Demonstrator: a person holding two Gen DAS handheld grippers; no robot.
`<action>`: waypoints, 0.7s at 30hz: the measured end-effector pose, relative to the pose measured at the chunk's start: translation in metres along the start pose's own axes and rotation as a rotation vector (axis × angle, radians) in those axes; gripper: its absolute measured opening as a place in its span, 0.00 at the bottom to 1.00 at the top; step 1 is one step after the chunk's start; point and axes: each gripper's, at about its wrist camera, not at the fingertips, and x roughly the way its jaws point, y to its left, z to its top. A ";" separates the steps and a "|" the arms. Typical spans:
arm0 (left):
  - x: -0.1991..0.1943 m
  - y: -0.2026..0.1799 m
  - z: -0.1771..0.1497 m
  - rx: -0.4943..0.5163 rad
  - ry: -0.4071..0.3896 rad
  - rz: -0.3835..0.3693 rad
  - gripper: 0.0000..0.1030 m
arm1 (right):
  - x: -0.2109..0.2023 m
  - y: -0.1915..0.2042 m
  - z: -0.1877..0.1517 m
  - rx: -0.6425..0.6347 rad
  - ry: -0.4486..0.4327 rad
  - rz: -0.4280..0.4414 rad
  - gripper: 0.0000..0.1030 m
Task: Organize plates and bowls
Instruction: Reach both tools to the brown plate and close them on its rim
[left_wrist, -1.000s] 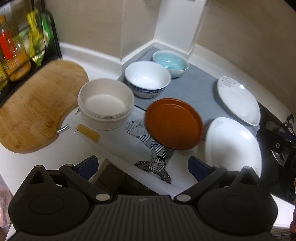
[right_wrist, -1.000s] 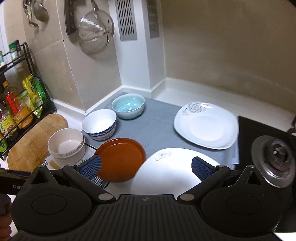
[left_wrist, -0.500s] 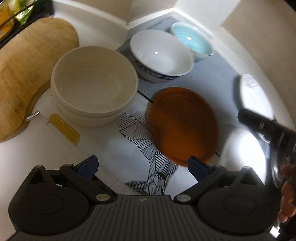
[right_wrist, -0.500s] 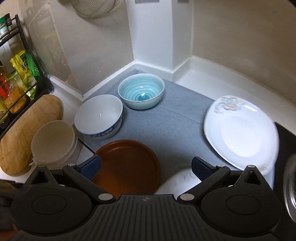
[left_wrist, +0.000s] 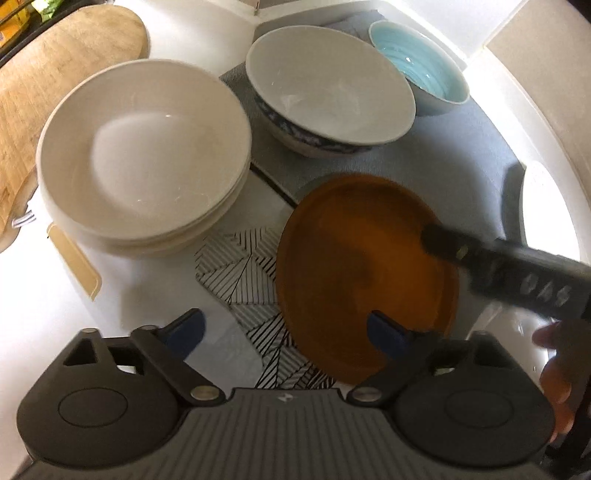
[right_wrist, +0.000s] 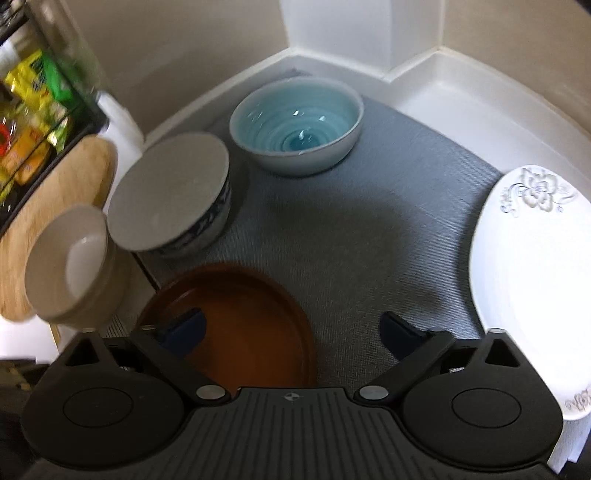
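Both hand-held grippers lower over the brown plate, jaws apart and empty

Since the earlier frame we see both cameras nearer the desk (left_wrist: 44, 295); the left hand-held gripper (left_wrist: 286, 332) and right hand-held gripper (right_wrist: 291, 330) have just been closing slightly, nothing between them. Only the right view shows the flowered white plate (right_wrist: 528, 280) on the grey mat (right_wrist: 369, 229); only the left shows the stacked cream bowls (left_wrist: 144, 155) whole. The brown plate (left_wrist: 362, 269), blue-patterned bowl (left_wrist: 328, 88) and turquoise bowl (right_wrist: 295, 122) are empty.
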 end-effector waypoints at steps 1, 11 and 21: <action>0.000 0.000 0.001 -0.003 -0.005 0.006 0.84 | 0.003 0.000 0.000 -0.007 0.014 -0.003 0.83; -0.006 0.010 0.008 -0.032 -0.057 0.034 0.09 | 0.014 0.015 -0.020 -0.110 0.017 -0.072 0.10; -0.021 0.016 0.001 -0.029 -0.064 -0.020 0.06 | -0.016 0.024 -0.018 -0.100 -0.065 -0.072 0.08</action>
